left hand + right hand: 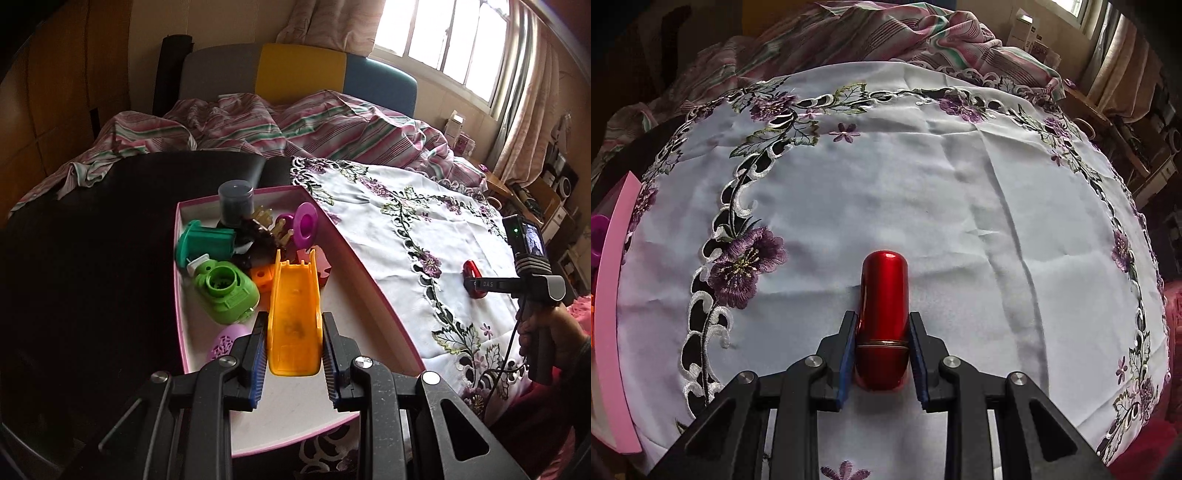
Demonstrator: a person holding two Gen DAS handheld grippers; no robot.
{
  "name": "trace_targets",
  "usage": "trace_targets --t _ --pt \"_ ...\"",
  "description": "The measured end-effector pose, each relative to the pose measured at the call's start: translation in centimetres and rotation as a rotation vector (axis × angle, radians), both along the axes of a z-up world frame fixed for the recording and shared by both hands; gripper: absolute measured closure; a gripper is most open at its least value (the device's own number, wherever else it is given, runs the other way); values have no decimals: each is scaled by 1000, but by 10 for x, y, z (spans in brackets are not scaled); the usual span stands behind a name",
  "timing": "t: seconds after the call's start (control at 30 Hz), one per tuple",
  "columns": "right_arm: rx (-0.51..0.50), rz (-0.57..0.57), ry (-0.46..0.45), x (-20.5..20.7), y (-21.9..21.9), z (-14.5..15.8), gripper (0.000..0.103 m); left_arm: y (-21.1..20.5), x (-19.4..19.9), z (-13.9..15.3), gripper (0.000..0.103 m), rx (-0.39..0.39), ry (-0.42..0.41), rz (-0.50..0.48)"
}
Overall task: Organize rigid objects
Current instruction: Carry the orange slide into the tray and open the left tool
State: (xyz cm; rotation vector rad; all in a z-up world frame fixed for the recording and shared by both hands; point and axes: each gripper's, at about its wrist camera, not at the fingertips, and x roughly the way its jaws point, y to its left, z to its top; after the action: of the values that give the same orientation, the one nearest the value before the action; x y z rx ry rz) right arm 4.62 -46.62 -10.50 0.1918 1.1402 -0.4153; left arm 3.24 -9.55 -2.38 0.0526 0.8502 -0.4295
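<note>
My left gripper (294, 325) is shut on a yellow toy slide (294, 314) and holds it over the pink-rimmed box (373, 284). The box holds several toys: a green camera-like toy (226, 291), a teal piece (205, 243), a grey cylinder (235, 201), a purple ring (304, 225), an orange block (263, 277). My right gripper (882, 325) is shut on a glossy red capsule-shaped case (884, 314) that lies on the white embroidered cloth (923, 184). The right gripper and red case (472, 275) also show at the right of the left wrist view.
The white floral cloth (406, 229) covers the surface right of the box. A black surface (92, 258) lies left of the box. A striped blanket (277, 125) is bunched behind. The box's pink edge (613, 314) shows at the left of the right wrist view.
</note>
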Motion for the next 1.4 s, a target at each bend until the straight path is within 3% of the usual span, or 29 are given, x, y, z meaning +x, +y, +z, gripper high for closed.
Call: trace_targets --t 0.17,0.27,0.6,0.7,0.83,1.0,1.17,1.27,1.4 --pt "-9 6 0 0 1 0 77 5 -1 -5 76 -1 16 2" --pt "-17 11 2 0 3 0 77 14 0 -8 76 -40 52 4" --pt "-18 18 6 0 2 1 77 84 -7 1 76 -149 67 123" --pt "-12 17 5 0 1 1 77 80 -9 1 76 -160 72 90" --pt "-16 23 8 0 2 2 77 54 -3 -10 76 -179 141 22" --pt "-11 27 8 0 3 2 77 20 4 -25 76 -143 179 -30" --pt "-7 28 8 0 2 2 77 10 12 -44 76 -78 231 -11" --pt "-10 29 10 0 2 2 77 14 12 -54 67 -62 252 -6" --pt "-11 29 11 0 3 2 77 13 9 -55 66 -32 224 -10"
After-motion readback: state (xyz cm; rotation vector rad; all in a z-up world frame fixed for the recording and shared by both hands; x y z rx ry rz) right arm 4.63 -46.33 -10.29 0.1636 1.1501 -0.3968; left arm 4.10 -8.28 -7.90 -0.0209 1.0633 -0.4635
